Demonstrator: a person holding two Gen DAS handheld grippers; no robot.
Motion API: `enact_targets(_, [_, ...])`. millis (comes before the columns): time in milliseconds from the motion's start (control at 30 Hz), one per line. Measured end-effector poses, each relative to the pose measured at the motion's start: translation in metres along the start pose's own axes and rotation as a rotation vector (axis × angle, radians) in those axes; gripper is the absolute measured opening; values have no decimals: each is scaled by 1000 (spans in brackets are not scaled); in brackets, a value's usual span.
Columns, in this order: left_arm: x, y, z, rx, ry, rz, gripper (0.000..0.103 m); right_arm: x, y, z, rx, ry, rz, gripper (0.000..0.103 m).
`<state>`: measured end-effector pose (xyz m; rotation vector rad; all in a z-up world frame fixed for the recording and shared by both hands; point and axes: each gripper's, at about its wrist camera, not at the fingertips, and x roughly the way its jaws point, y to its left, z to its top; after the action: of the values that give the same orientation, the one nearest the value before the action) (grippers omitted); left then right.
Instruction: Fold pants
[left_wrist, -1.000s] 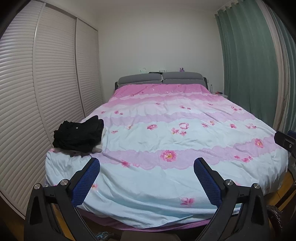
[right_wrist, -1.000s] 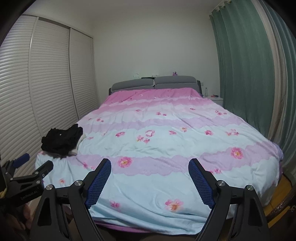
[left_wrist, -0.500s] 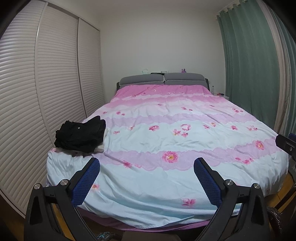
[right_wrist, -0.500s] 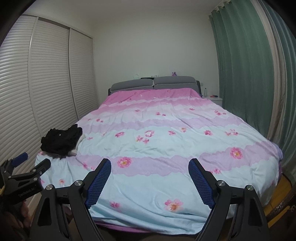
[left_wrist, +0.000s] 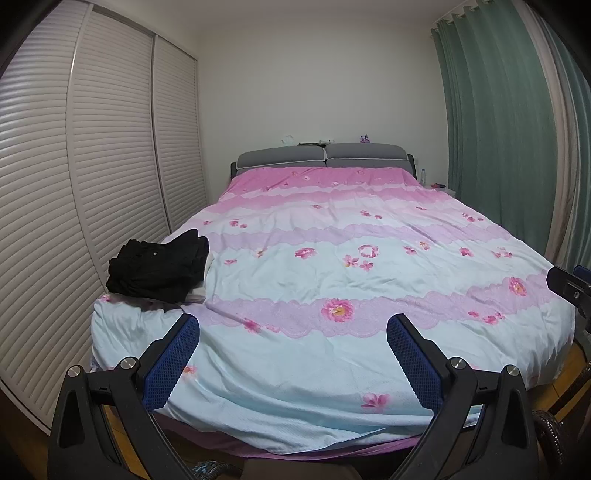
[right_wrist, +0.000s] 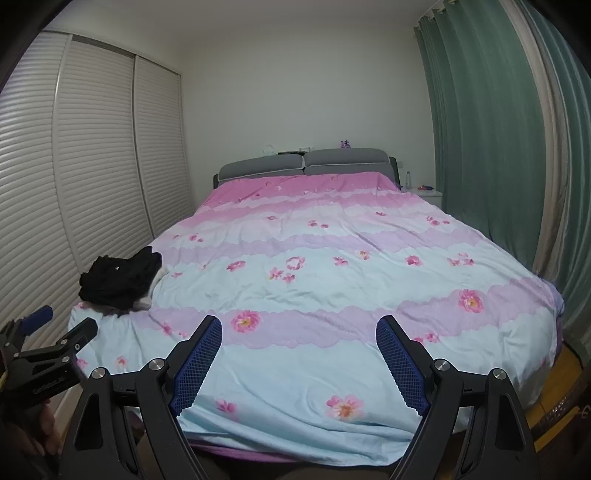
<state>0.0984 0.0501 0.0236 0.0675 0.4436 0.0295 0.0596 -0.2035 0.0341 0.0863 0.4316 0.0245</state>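
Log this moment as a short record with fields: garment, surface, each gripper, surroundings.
garment: black pants, bunched in a heap at the bed's near left corner, unfolded
surface: floral pink-and-blue quilt covering the bed
left gripper: open, empty, short of the bed
right gripper: open, empty, short of the bed
surroundings: white slatted wardrobe doors left, green curtains right

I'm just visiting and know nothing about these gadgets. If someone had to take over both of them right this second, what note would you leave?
Left claw: open, empty, held off the foot of the bed.
Right claw: open, empty, alongside it, aimed the same way.
Pants: the black clothes pile lies bunched at the bed's near left corner, with something white under it. Neither claw touches it.
Done: nothing visibly folded.
Left: pick a pair out, spread it flat on the flowered cover, fold it. How many garments are in the pile cannot be told.
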Motion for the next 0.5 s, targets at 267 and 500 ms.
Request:
enact_targets(267, [0,0,0,-1,1,-2,103,0,-1,1,-2,-2,1,86])
enact_targets(500, [0,0,0,0,2,-3,103,0,-1,0,-3,-5,-1,86])
